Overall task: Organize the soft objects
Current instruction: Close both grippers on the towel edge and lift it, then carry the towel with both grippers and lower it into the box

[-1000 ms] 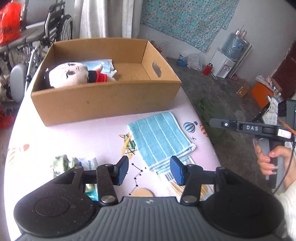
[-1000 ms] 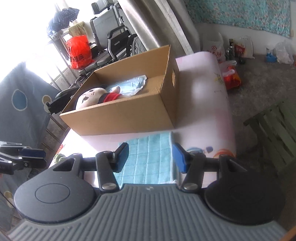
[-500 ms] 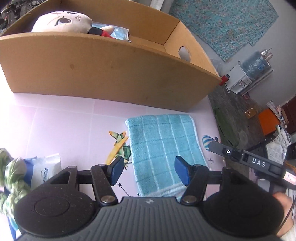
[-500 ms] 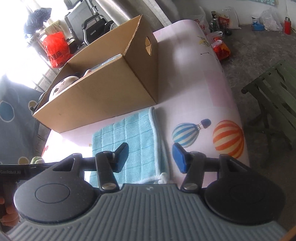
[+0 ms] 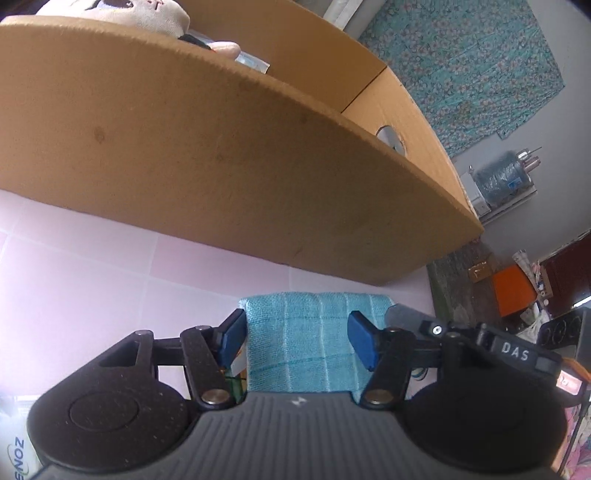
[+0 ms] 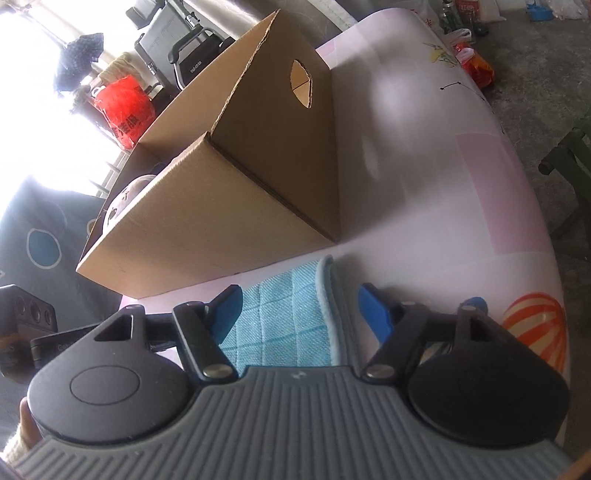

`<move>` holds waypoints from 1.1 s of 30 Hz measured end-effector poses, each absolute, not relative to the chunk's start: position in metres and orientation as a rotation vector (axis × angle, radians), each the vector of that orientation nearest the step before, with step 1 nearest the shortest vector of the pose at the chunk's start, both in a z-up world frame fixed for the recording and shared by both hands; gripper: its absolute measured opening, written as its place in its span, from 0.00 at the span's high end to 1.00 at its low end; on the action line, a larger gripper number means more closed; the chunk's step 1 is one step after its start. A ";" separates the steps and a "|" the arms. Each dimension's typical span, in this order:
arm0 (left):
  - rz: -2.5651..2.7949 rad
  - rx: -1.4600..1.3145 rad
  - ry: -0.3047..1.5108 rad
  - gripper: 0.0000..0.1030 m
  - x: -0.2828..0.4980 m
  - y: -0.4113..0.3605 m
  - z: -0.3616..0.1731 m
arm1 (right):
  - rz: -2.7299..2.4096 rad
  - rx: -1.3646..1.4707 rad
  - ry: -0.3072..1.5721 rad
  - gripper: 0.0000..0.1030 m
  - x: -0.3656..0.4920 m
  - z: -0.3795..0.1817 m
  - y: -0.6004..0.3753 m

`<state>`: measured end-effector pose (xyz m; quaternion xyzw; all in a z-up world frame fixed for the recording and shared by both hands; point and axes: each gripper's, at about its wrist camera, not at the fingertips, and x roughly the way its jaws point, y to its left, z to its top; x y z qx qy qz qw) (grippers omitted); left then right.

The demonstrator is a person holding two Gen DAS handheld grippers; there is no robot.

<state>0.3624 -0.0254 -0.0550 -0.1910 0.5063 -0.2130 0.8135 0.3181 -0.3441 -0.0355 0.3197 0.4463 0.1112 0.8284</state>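
Cardboard box (image 5: 221,155) is seen looming just beyond both grippers on the pink table (image 6: 424,177), with a plush doll (image 5: 147,11) lying inside it. Nearer, the blue towel (image 5: 310,339) is spread flat beneath the claws. It is straddled by the left gripper (image 5: 295,339), whose jaws are closing without pressing it, and its right edge is framed by the right gripper (image 6: 299,310), whose jaws are opening.

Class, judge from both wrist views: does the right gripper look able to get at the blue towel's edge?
Probably yes: the right gripper, jaws opening, straddles the blue towel's bound edge, with nothing between; the cardboard box stands beyond.
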 end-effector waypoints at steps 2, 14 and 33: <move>-0.455 -0.427 1.076 0.48 0.365 -0.027 -0.059 | 0.233 0.700 0.968 0.66 0.323 -0.039 -0.338; -0.456 -0.367 1.056 0.95 0.348 -0.025 -0.045 | 0.257 0.688 0.910 0.94 0.301 -0.025 -0.314; -0.570 -0.271 0.778 0.95 0.308 0.001 0.081 | 0.326 0.480 0.587 0.94 0.263 0.110 -0.302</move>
